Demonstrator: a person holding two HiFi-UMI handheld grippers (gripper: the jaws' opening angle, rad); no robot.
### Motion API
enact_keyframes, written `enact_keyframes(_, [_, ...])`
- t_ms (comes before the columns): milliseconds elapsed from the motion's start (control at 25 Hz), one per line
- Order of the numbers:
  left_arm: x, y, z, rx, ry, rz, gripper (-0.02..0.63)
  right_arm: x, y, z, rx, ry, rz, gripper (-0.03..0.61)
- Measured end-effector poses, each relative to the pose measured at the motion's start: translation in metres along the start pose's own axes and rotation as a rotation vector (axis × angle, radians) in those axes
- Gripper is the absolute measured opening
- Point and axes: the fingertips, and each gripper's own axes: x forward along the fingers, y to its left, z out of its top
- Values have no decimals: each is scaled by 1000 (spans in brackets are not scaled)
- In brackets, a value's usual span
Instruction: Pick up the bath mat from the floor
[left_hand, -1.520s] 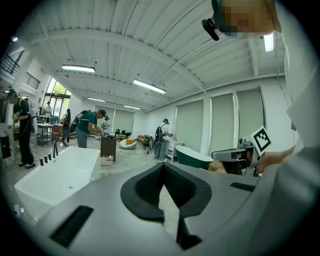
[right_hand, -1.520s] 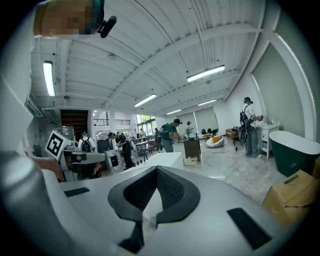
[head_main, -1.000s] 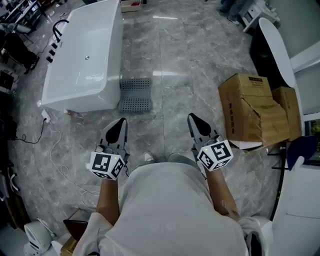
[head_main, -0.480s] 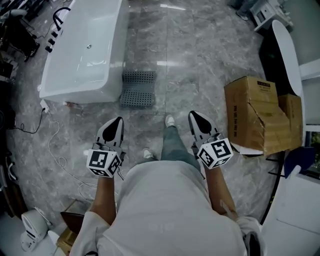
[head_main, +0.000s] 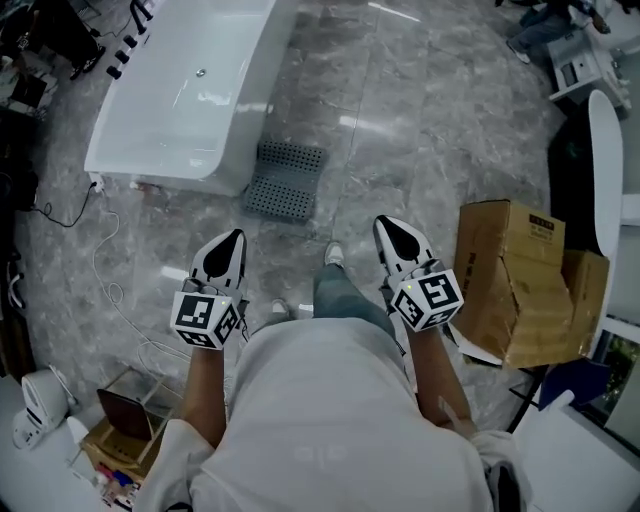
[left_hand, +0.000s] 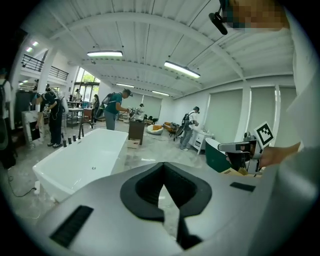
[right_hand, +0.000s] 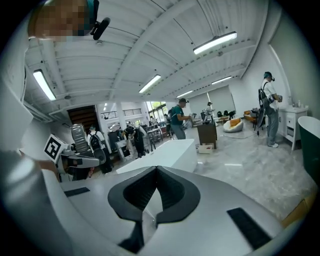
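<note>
The grey perforated bath mat (head_main: 285, 181) lies flat on the marble floor against the foot of the white bathtub (head_main: 190, 100). My left gripper (head_main: 233, 240) is held at waist height, short of the mat and a little to its left, shut with nothing in it. My right gripper (head_main: 390, 228) is level with it, off to the mat's right, shut and empty too. One of the person's legs (head_main: 335, 285) is stepped forward between them. In the left gripper view the left gripper (left_hand: 163, 167) points over the bathtub (left_hand: 85, 160); the mat is hidden there. The right gripper (right_hand: 156, 170) shows closed tips.
A torn cardboard box (head_main: 510, 280) stands at the right, beside a second white tub (head_main: 605, 160). A white cable (head_main: 110, 290) trails over the floor at the left. Boxes and clutter (head_main: 110, 440) sit at the lower left. Several people (left_hand: 115, 107) stand far behind the bathtub.
The person has stepped forward, one leg now out in front, and the view has swung right. The mat and tub sit nearer. Both grippers stay shut and level.
</note>
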Motion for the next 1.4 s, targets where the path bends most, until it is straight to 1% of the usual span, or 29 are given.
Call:
enact_keyframes(200, [28,4,4,-31,21,107,15,45,-32,8,-9,65,126,26])
enact_keyframes(440, [48,15,-3,-96,42,235,15,100,-48,6,-11,146,275,26])
enact_keyframes(560, [58,18,-11,-117,54,273,15,124,-53,-1,-12,185,324,26])
enact_keyframes(720, [61,31,-28,-157,87,319,15,157,-49,-20,-34,245,375,26])
enact_keyframes(880, [68,37,-50,-180,131,339,15,181,-50,-42,-48,309,414,27])
enact_keyframes(1080, [66,60,-78,-241,170,365,15,213,-37,-75,-45,397,443,28])
enact_keyframes(1240, [72,75,-99,-259,193,363,15,235,-32,-103,-47,438,437,28])
enact_keyframes(1400, [75,97,-124,-291,229,349,15,259,-30,-135,-18,479,398,28])
